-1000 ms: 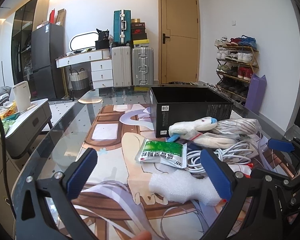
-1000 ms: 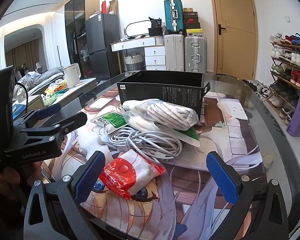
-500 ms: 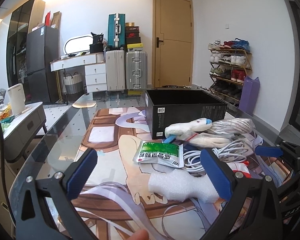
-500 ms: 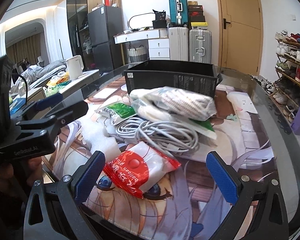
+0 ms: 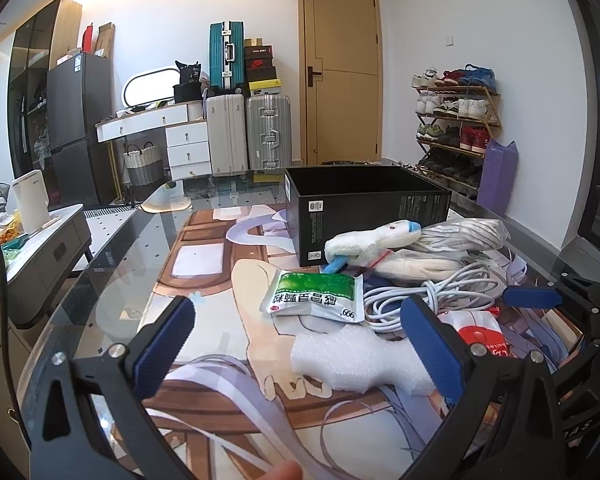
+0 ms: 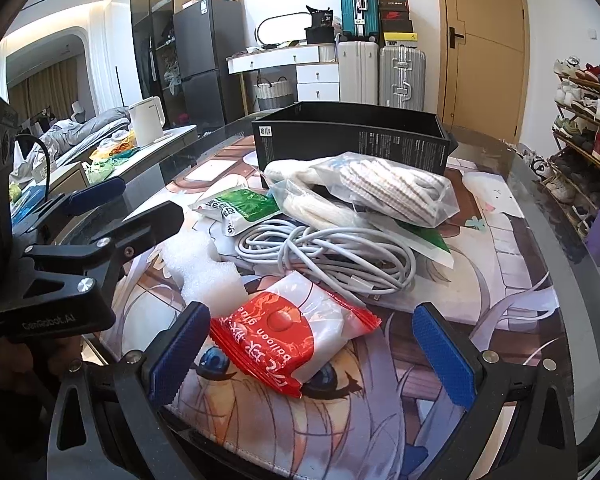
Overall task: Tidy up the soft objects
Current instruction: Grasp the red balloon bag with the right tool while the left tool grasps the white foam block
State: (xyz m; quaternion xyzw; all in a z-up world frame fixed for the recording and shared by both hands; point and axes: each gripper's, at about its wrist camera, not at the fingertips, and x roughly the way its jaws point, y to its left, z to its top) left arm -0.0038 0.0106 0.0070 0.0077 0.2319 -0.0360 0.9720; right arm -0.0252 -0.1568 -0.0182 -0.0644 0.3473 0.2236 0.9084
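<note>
Currently nothing is in either grip: the soft things lie heaped on the worktop [image 6: 540, 240] in front of the open black box [image 6: 352, 140], which looks empty from what the left view shows. Nearest the right claw [image 6: 312, 348] is the red-and-white packet [image 6: 296, 332], sitting between its wide-open jaws but not pinched. Behind it lie the white foam piece [image 6: 204, 264], the coiled white cable [image 6: 328, 256], the green sachet [image 6: 236, 204] and a clear bag of rope [image 6: 392, 188]. The left claw [image 5: 296, 340] is also spread wide and empty, foam piece just off its right finger. Judgement: the step is the approach before a first pick. Next move calls for lowering the right claw so the pads straddle the packet, then closing gently and carrying it over the box rim.
</note>
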